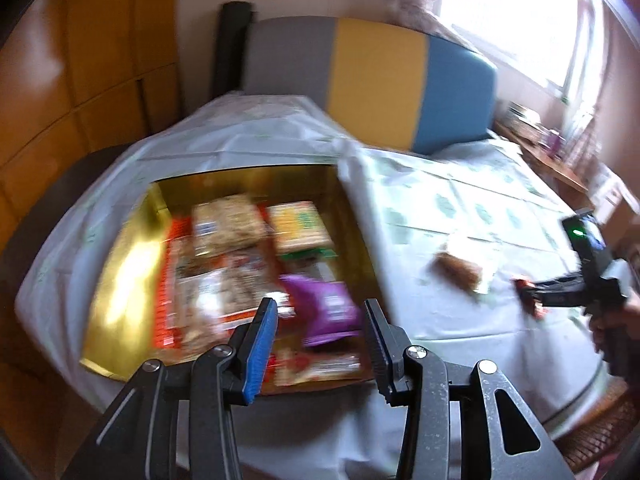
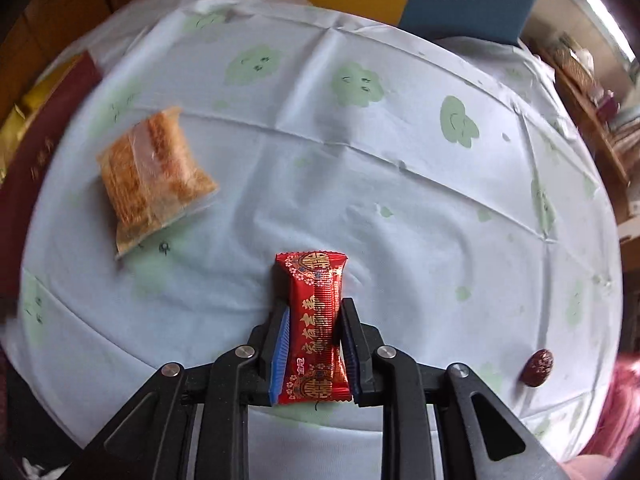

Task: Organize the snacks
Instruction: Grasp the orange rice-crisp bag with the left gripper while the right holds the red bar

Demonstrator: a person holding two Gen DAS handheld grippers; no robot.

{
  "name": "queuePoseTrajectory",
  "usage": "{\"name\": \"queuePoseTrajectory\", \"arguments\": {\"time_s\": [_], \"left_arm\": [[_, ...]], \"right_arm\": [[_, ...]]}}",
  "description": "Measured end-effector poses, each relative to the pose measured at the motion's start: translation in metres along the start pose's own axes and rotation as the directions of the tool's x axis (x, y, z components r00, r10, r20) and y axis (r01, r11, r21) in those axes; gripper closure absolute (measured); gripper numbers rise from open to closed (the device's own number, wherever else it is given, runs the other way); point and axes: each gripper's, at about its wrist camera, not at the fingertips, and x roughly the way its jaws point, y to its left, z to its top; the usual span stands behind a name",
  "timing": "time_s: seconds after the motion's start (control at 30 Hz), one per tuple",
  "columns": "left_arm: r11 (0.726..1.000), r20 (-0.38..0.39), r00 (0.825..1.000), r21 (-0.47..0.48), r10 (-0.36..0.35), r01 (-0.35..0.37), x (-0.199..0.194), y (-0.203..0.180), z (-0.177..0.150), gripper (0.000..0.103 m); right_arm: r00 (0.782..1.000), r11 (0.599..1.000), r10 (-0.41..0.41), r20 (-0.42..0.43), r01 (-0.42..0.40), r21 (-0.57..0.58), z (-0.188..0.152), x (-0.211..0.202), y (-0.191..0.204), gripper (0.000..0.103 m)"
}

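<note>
A gold-lined box (image 1: 120,264) on the table holds several snack packets, among them a purple packet (image 1: 324,308). My left gripper (image 1: 320,308) is open and empty, hovering over the box's near end above the purple packet. My right gripper (image 2: 314,312) is shut on a red snack packet (image 2: 316,328) with gold print, held just above the tablecloth. It also shows in the left wrist view (image 1: 524,292) at the right. A clear-wrapped brown pastry (image 2: 154,172) lies on the cloth to the left of the right gripper, also seen in the left wrist view (image 1: 460,268).
The table wears a pale cloth (image 2: 400,184) with green cloud prints. A small dark red round sweet (image 2: 537,367) lies near the right edge. The dark red box side (image 2: 40,152) stands at the left. A grey, yellow and blue chair back (image 1: 376,80) stands behind the table.
</note>
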Motion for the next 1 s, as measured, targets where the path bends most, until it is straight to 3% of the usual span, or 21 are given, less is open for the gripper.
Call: {"name": "queuePoseTrajectory", "arguments": {"time_s": [0.13,0.3,0.43,0.63,0.8,1.0], "left_arm": [[0.995,-0.036,0.996,0.048,-0.083,0.085,0.007,-0.035,0.008,0.059],[0.981,-0.121,0.976,0.059,-0.179,0.187,0.029,-0.078,0.015,0.054],[0.971,-0.231,0.944,-0.009,-0.235,0.239,0.059,-0.101,0.02,0.053],[0.976,-0.321,0.922,-0.035,-0.216,0.217,0.092,-0.128,0.028,0.053],[0.972,-0.382,0.896,-0.147,-0.227,0.184,0.122,-0.132,0.035,0.054],[0.964,-0.402,0.896,-0.247,-0.19,0.093,0.163,-0.137,0.054,0.054]], "right_arm": [[1.0,1.0,0.007,0.0,-0.007,-0.004,-0.001,0.001,-0.002,0.079],[1.0,1.0,0.009,-0.004,-0.009,0.001,0.002,0.003,-0.006,0.079],[1.0,1.0,0.011,-0.008,-0.011,0.008,0.005,0.005,-0.01,0.078],[0.999,0.998,0.038,-0.021,-0.037,0.043,0.007,0.006,-0.012,0.077],[0.998,0.998,0.049,-0.026,-0.048,0.05,0.007,0.006,-0.012,0.077],[0.998,0.998,0.049,-0.026,-0.047,0.051,0.008,0.005,-0.011,0.077]]}}
